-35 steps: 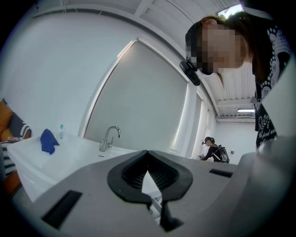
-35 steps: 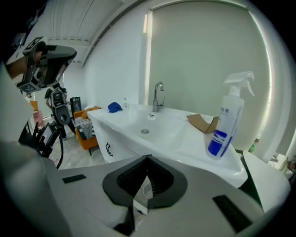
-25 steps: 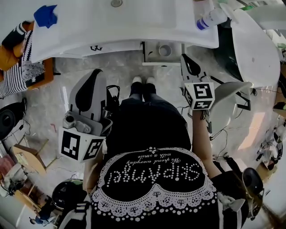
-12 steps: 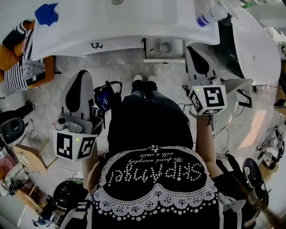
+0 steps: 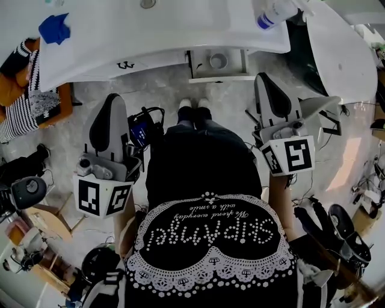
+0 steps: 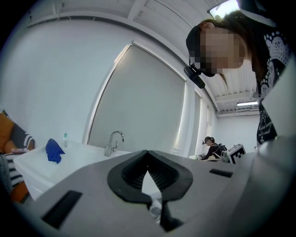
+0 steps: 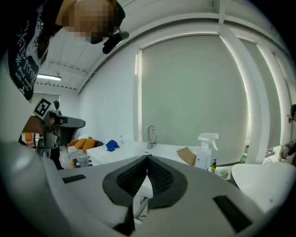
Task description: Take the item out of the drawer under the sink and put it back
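In the head view a small drawer (image 5: 219, 78) stands pulled out under the white sink counter (image 5: 150, 36). A round grey item (image 5: 218, 60) lies inside it. My right gripper (image 5: 265, 77) hangs shut and empty to the right of the drawer, nearer to me and apart from it. Over the floor on the left, my left gripper (image 5: 113, 97) is also shut with nothing in it. The left gripper view has the jaw tips (image 6: 147, 152) meeting, the faucet (image 6: 114, 141) beyond. In the right gripper view the closed tips (image 7: 148, 157) point at the counter.
A blue cloth (image 5: 54, 28) lies on the counter's left end and a spray bottle (image 5: 271, 12) on its right end. A white curved fixture (image 5: 343, 54) stands at the right. Striped and orange cushions (image 5: 24, 102) sit at the left. Cables and dark gear litter the floor.
The right gripper has drawn back from the open drawer, toward me and to the right. The left gripper shifted slightly left. The drawer stays open.
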Action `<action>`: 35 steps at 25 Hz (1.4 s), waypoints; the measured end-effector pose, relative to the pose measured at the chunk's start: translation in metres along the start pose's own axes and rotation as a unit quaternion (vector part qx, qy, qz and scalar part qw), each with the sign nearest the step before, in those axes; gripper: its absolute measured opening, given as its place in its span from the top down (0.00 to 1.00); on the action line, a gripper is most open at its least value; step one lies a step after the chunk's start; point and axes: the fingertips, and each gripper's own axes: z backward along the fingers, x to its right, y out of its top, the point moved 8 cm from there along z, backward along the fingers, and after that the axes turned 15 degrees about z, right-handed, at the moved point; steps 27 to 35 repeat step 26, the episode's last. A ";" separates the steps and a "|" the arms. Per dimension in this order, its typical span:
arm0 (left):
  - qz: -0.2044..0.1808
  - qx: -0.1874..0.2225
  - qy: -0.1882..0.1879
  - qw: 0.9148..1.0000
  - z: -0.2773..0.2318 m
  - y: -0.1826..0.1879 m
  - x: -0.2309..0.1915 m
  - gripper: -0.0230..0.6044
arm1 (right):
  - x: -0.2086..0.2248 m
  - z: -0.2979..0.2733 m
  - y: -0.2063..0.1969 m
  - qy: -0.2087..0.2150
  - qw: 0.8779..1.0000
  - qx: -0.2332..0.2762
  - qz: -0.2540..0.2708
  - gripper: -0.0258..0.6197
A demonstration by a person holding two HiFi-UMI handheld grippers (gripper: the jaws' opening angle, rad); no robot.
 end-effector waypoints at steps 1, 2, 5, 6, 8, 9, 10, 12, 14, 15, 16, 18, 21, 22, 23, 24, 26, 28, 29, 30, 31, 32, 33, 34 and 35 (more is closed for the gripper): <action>0.000 -0.002 -0.003 1.000 -0.002 0.000 0.001 0.96 | -0.001 0.003 0.002 -0.002 1.000 0.001 0.001 0.93; 0.001 -0.004 -0.006 1.000 -0.004 -0.001 0.003 0.96 | -0.001 0.005 0.003 -0.003 1.000 0.003 0.002 0.93; 0.003 -0.013 -0.019 1.000 -0.011 -0.005 0.008 0.96 | -0.002 0.010 0.007 -0.008 1.000 0.010 -0.002 0.93; 0.005 -0.015 -0.023 1.000 -0.013 -0.007 0.010 0.96 | -0.002 0.011 0.008 -0.009 1.000 0.012 -0.004 0.93; 0.004 -0.019 -0.033 0.999 -0.017 -0.009 0.012 0.96 | -0.006 0.013 0.009 -0.009 1.000 0.013 -0.004 0.93; 0.001 -0.021 -0.038 0.999 -0.018 -0.010 0.014 0.96 | -0.009 0.013 0.011 -0.006 1.000 0.013 -0.006 0.93; -0.003 -0.024 -0.044 0.999 -0.019 -0.011 0.016 0.96 | -0.012 0.013 0.013 -0.003 1.000 0.013 -0.010 0.93; -0.011 -0.028 -0.054 0.998 -0.022 -0.015 0.021 0.96 | -0.016 0.014 0.012 0.003 1.000 0.013 -0.014 0.93; -0.012 -0.028 -0.059 0.998 -0.023 -0.019 0.026 0.96 | -0.018 0.018 0.008 0.006 1.000 0.013 -0.014 0.93; -0.012 -0.028 -0.059 0.998 -0.023 -0.020 0.027 0.96 | -0.020 0.019 0.006 0.008 1.000 0.013 -0.015 0.93; -0.012 -0.027 -0.058 0.998 -0.023 -0.020 0.027 0.96 | -0.021 0.021 0.005 0.010 1.000 0.012 -0.016 0.93; -0.013 -0.024 -0.056 0.998 -0.022 -0.020 0.026 0.96 | -0.024 0.022 0.003 0.012 1.000 0.009 -0.016 0.93; -0.015 -0.022 -0.051 0.998 -0.020 -0.020 0.024 0.96 | -0.026 0.024 0.002 0.013 1.000 0.005 -0.010 0.93; -0.015 -0.021 -0.049 0.998 -0.021 -0.020 0.025 0.96 | -0.025 0.025 0.001 0.013 1.000 0.003 -0.009 0.93; -0.015 -0.021 -0.046 0.999 -0.022 -0.020 0.026 0.96 | -0.024 0.027 0.000 0.013 1.000 0.001 -0.008 0.93; -0.015 -0.020 -0.045 0.999 -0.023 -0.020 0.026 0.96 | -0.023 0.028 0.000 0.012 1.000 -0.001 -0.009 0.93; -0.016 -0.020 -0.047 0.999 -0.025 -0.020 0.028 0.96 | -0.021 0.029 -0.002 0.008 1.000 -0.004 -0.010 0.93; -0.016 -0.020 -0.047 0.999 -0.025 -0.020 0.028 0.96 | -0.021 0.029 -0.002 0.008 1.000 -0.004 -0.010 0.93; -0.016 -0.020 -0.047 0.999 -0.025 -0.020 0.028 0.96 | -0.021 0.029 -0.002 0.008 1.000 -0.004 -0.010 0.93; -0.016 -0.020 -0.047 0.999 -0.025 -0.020 0.028 0.96 | -0.021 0.029 -0.002 0.008 1.000 -0.004 -0.010 0.93; -0.016 -0.020 -0.047 0.999 -0.025 -0.020 0.028 0.96 | -0.021 0.029 -0.002 0.008 1.000 -0.004 -0.010 0.93; -0.016 -0.020 -0.047 0.999 -0.025 -0.020 0.028 0.96 | -0.021 0.029 -0.002 0.008 1.000 -0.004 -0.010 0.93; -0.016 -0.020 -0.047 0.999 -0.025 -0.020 0.028 0.96 | -0.021 0.029 -0.002 0.008 1.000 -0.004 -0.010 0.93; -0.016 -0.020 -0.047 0.999 -0.025 -0.020 0.028 0.96 | -0.021 0.029 -0.002 0.008 1.000 -0.004 -0.010 0.93; -0.016 -0.020 -0.047 0.999 -0.025 -0.020 0.028 0.96 | -0.021 0.029 -0.002 0.008 1.000 -0.004 -0.010 0.93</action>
